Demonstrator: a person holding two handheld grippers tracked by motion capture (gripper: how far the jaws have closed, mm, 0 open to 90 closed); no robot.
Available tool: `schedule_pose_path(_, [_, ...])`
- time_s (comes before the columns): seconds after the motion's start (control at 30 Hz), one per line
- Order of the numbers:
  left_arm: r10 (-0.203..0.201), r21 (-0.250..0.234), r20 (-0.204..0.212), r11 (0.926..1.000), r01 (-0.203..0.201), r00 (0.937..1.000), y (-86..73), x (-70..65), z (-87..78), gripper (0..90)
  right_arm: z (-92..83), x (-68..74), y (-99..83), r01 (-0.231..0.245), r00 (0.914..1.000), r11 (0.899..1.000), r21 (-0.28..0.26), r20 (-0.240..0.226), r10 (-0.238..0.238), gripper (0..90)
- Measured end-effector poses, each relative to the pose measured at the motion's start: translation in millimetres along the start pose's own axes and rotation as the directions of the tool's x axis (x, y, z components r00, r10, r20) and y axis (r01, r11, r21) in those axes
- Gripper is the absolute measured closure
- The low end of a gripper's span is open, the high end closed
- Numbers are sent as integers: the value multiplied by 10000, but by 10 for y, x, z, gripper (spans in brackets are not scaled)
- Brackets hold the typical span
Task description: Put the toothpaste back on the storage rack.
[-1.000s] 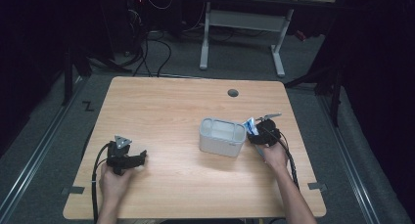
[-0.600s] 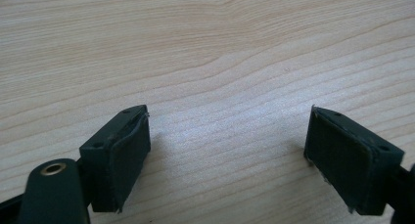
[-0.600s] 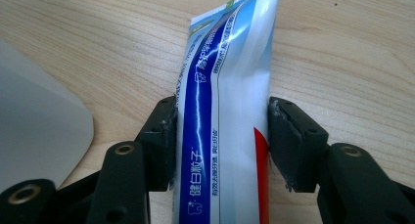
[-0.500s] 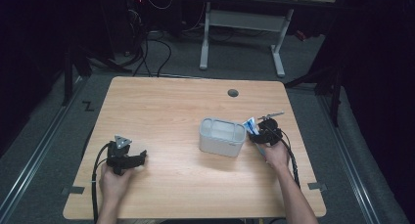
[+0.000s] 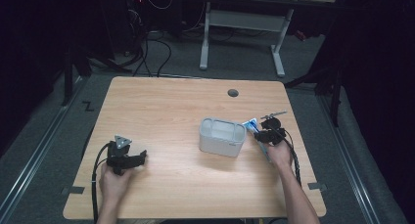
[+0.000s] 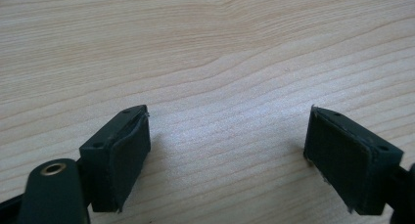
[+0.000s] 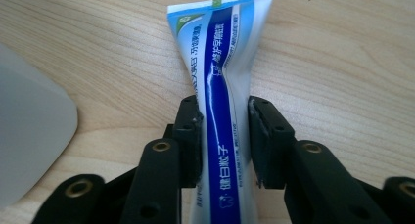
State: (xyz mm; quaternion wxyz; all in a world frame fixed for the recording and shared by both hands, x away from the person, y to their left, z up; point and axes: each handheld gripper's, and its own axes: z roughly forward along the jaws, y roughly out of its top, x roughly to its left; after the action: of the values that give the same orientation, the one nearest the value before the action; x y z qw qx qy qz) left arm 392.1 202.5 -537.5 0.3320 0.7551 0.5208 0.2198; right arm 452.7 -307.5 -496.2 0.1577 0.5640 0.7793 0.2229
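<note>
Right claw [image 7: 222, 136], jaws just closed onto a blue-and-white toothpaste tube [image 7: 220, 87], which is pinched at its middle so that the soft wall waists in between the pads. The tube lies flat on the tabletop [image 7: 342, 62] just beside the grey bin [image 7: 29, 136], on the bin's right as the person sits; its crimped flat end points away from the claw. Left claw [image 6: 230, 160], jaws wide apart with nothing between them, hovers low over bare wood, well apart from the bin on its left side.

Risks, as a judgement: the tube is slick and yielding, so a grip on its waist may let it slide or droop when lifted; squeezing harder could force paste toward the cap end. The bin wall stands close, so a low carry toward the bin might catch the tube's free end on the rim.

Views compared: the right gripper view shows the pad contact and the dent in the tube, and the print on it. The high view shows the layout instead: the bin [image 5: 222, 136] whole, the right claw [image 5: 262, 133] at its right side, the left claw [image 5: 139, 158] near the tabletop's near left.
</note>
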Motion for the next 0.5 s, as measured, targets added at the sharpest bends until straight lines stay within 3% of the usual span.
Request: schedule_pose_path(0.5, [-4,-1,0,10000,4,10000,0,0,0,176,-77,-51,-10,-1,9994,10000,-19,-346,1,720])
